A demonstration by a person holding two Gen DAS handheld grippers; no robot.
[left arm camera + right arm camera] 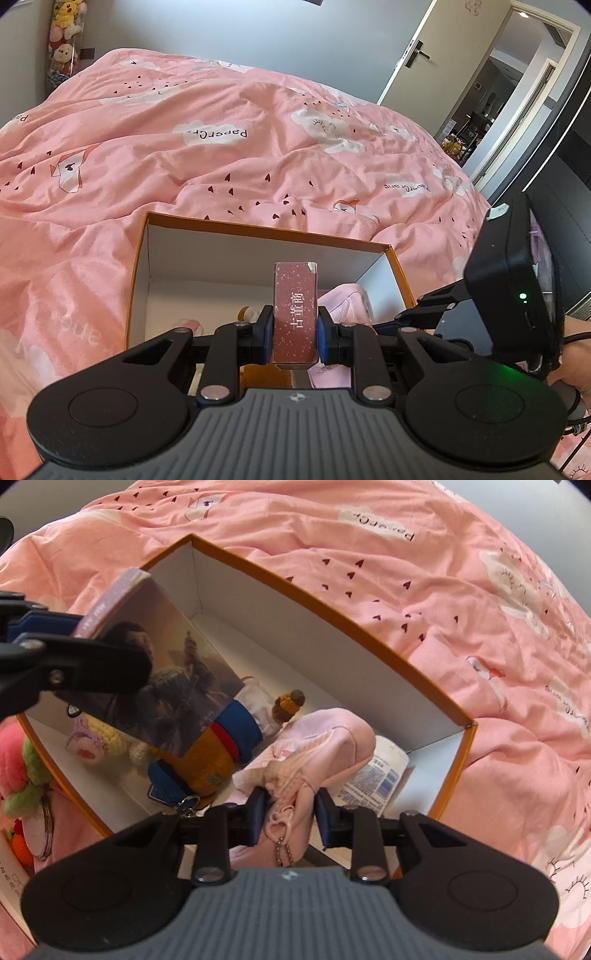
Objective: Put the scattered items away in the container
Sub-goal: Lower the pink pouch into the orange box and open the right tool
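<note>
A book (295,314) is gripped by its spine between the pads of the left hand-held gripper (295,334), and is held upright above the open box (258,230). In the right wrist view the same book (177,686) is seen tilted over the left end of the box (332,616), with its pictured cover turned toward the camera.

The box, orange outside and white inside, is set on a bed covered by a pink quilt (184,155).

The right hand-held gripper (290,818) is lowered into the box, and a pink plush (314,753) lies between its jaws. The jaws are seen slightly apart beside the plush; whether the pads press on it cannot be told. A short bead chain (282,851) hangs from the plush near the fingers.

Further items are seen in the box: a brown doll with a blue and red band (221,746), a small crocheted toy (96,742), and a white tube with blue print (373,775) against the right end.

A pink and green plush keyring (18,775) lies outside the box, on the quilt at its left side.
</note>
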